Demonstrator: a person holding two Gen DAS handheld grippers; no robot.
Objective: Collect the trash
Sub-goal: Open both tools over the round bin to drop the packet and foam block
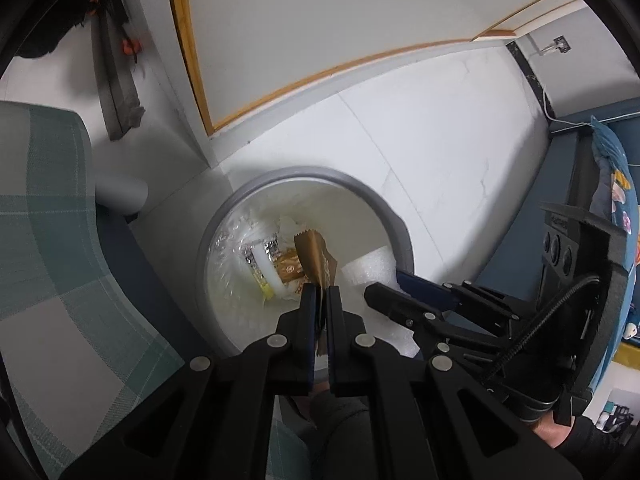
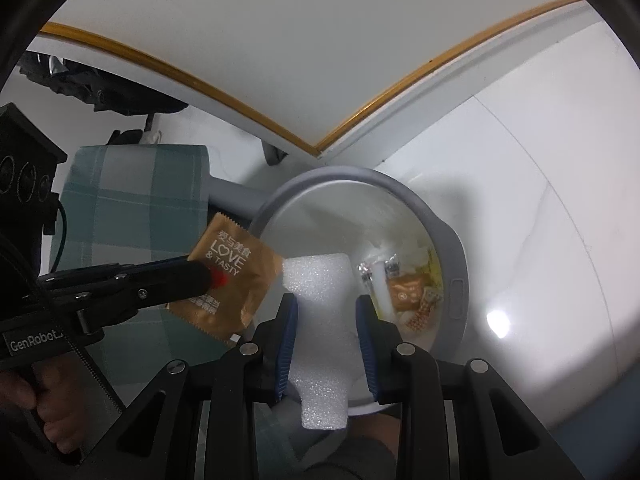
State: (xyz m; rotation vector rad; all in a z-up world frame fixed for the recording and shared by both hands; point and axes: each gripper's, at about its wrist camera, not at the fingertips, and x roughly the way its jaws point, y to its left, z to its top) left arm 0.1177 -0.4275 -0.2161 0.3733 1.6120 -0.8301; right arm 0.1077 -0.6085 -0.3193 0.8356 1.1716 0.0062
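A grey round trash bin (image 1: 372,196) stands on the white floor, lined with clear plastic, with wrappers and tissue inside; it also shows in the right wrist view (image 2: 452,248). My left gripper (image 1: 322,294) is shut on a brown "LOVE & TASTY" wrapper (image 1: 314,258), held over the bin's near rim; in the right wrist view the wrapper (image 2: 230,280) hangs left of the bin. My right gripper (image 2: 326,308) is shut on a white foam piece (image 2: 320,308) over the bin's near edge; the foam (image 1: 372,268) also shows in the left wrist view.
A green-checked chair seat (image 1: 52,240) is left of the bin, with its grey leg (image 1: 120,192). A white table with a wooden edge (image 1: 280,92) is overhead behind the bin. Blue furniture (image 1: 560,184) stands to the right.
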